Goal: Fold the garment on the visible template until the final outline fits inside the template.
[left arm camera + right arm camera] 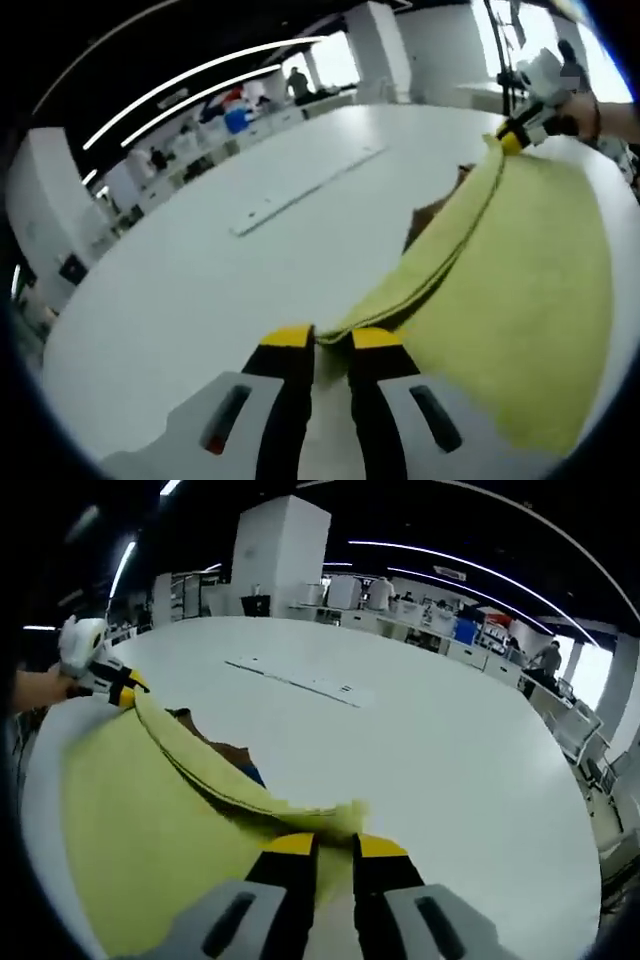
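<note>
Yellow garment stretched between two claws – raised off the white surface.
Left claw and right claw each grasp a folded-edge corner; something brown peeks beneath.

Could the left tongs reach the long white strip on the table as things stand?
Probably not right away: the left tongs are shut on the yellow garment edge. The strip lies farther out across bare white table, nothing in the way, but they would have to let go first.
</note>
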